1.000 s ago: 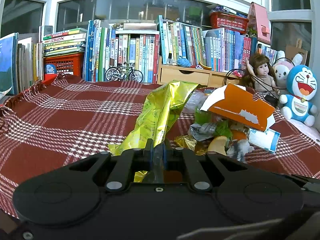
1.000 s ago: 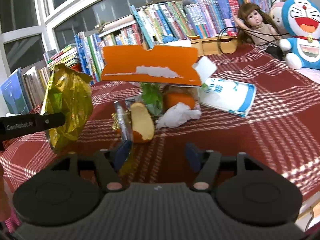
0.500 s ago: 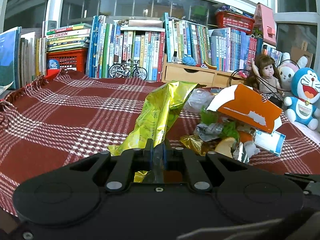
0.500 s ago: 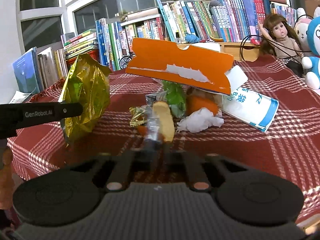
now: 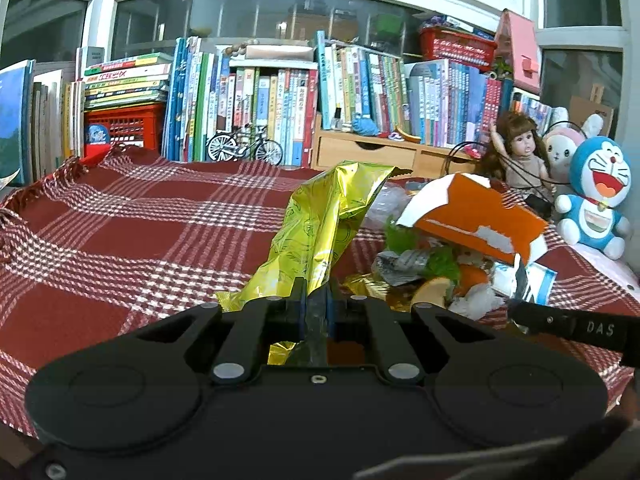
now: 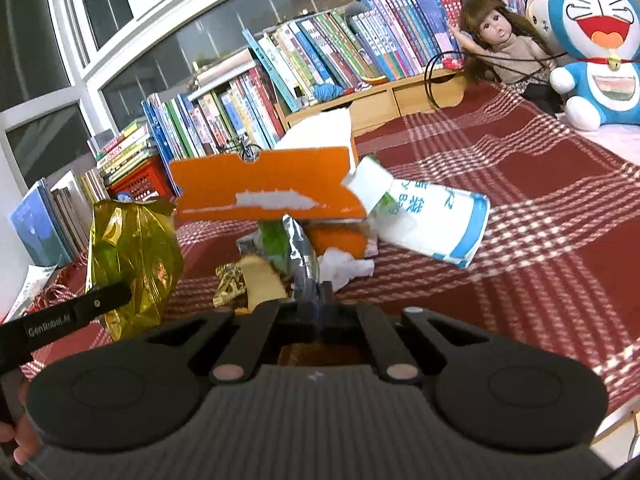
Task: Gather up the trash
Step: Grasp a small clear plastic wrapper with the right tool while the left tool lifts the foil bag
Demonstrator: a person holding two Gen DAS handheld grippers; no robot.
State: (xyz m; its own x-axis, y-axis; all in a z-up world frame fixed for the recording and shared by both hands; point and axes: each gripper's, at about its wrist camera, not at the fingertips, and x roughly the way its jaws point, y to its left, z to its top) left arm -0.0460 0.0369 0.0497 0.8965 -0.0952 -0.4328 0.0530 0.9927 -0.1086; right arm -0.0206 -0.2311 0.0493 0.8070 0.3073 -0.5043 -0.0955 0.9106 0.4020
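Observation:
My left gripper (image 5: 315, 300) is shut on the lower edge of a gold foil bag (image 5: 328, 224), which stands up off the red plaid cloth (image 5: 120, 240). The same gold foil bag (image 6: 132, 256) shows at the left of the right wrist view. My right gripper (image 6: 318, 300) is shut on a silver foil wrapper (image 6: 300, 256), lifted in front of the trash pile. The pile holds a torn orange carton (image 6: 264, 184), a white and blue packet (image 6: 436, 220), crumpled tissue (image 6: 344, 268), an orange peel (image 6: 340, 240), green scraps and a pale fruit piece (image 6: 260, 276).
Rows of books (image 5: 280, 96) and a wooden drawer unit (image 5: 372, 152) line the back under the window. A doll (image 5: 520, 152), a blue cat plush (image 5: 596, 196) and a rabbit plush sit at the right. A red crate (image 5: 124, 124) and a toy bicycle (image 5: 244, 146) stand behind the cloth.
My right gripper went from open to shut on the silver foil wrapper, then lifted it off the cloth and rolled a little. The left gripper kept still with the gold bag.

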